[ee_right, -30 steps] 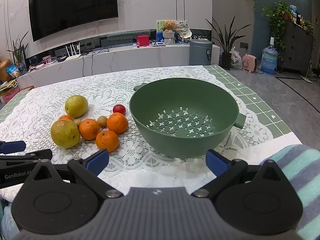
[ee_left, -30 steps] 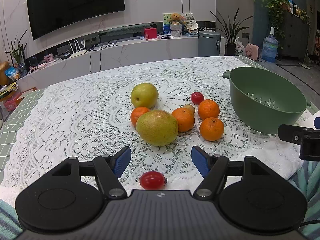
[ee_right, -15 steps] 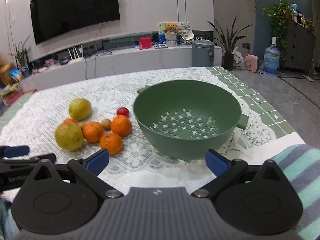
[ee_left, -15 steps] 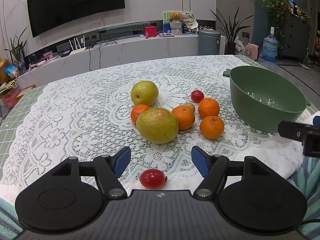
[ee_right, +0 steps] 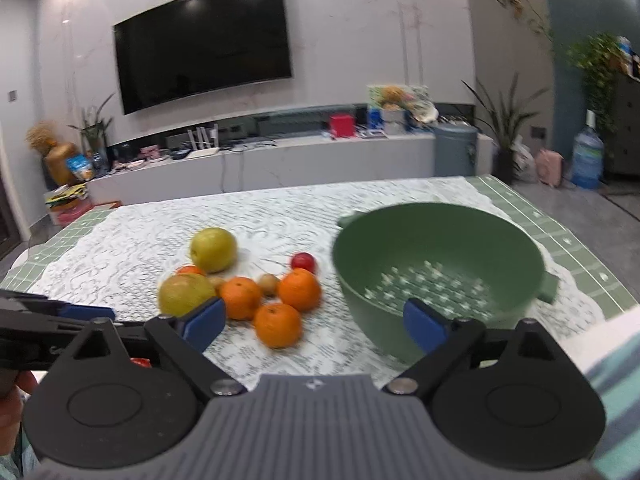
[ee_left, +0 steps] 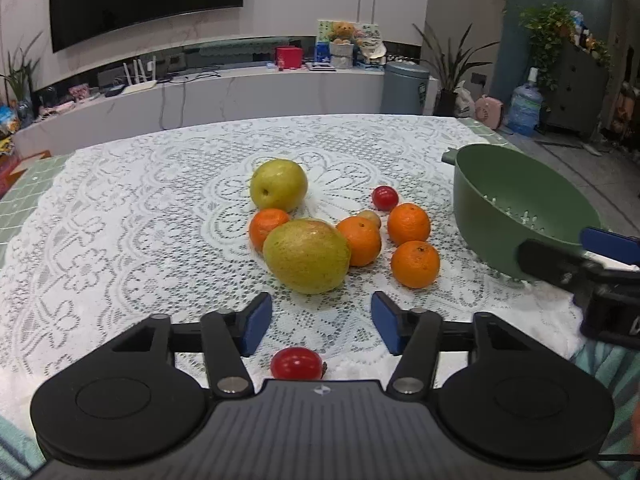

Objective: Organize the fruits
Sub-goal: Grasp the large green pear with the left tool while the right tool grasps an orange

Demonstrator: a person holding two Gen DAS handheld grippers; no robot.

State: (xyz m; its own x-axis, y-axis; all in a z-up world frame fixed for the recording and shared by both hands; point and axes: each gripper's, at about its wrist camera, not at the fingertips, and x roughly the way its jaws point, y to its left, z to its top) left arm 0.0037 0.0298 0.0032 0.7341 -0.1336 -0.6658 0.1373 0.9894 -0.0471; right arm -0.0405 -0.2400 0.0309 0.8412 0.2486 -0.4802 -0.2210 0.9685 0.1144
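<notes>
White lace cloth covers the table. Only the left wrist view shows plainly the red cherry tomato at the near edge, between the left gripper's closing jaws, untouched. The right gripper, jaws apart and closing on nothing, hovers between the fruit cluster and the green colander, which holds no fruit. Bare cloth lies left of the fruit.

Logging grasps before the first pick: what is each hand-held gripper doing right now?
Left hand-held gripper: open, closing, nothing between the pads.
Right hand-held gripper: open, closing, holding nothing.
</notes>
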